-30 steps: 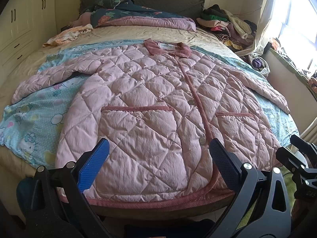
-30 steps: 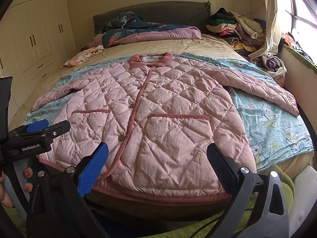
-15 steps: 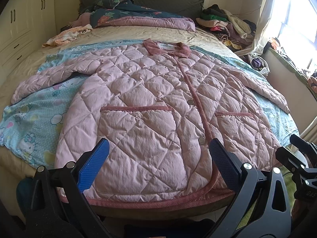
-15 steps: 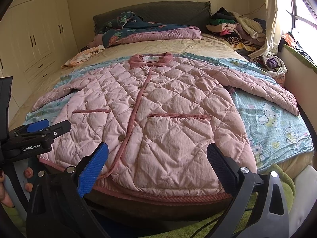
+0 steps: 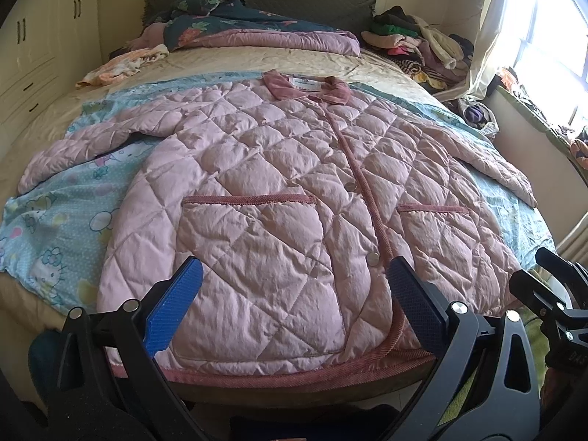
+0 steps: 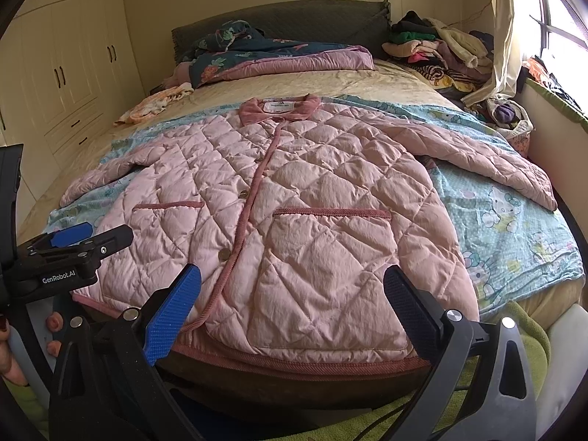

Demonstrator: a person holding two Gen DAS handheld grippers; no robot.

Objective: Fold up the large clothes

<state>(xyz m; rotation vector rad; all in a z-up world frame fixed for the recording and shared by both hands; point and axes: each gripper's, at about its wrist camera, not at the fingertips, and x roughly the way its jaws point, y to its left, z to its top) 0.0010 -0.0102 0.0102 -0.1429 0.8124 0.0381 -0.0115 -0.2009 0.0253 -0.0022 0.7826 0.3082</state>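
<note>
A pink quilted jacket (image 5: 279,198) (image 6: 305,220) lies flat and face up on the bed, buttoned, collar at the far end and both sleeves spread out to the sides. Its hem reaches the near edge of the bed. My left gripper (image 5: 294,294) hovers open just in front of the hem, over the jacket's left half, nothing between its blue pads. My right gripper (image 6: 292,294) stands open too, in front of the hem's right half. Each gripper shows at the edge of the other's view.
A light blue cartoon sheet (image 5: 55,220) (image 6: 514,228) lies under the jacket on the bed (image 6: 367,81). A folded quilt (image 5: 257,33) and a pile of clothes (image 6: 441,51) sit near the headboard. Wardrobes (image 6: 73,66) stand left, a window right.
</note>
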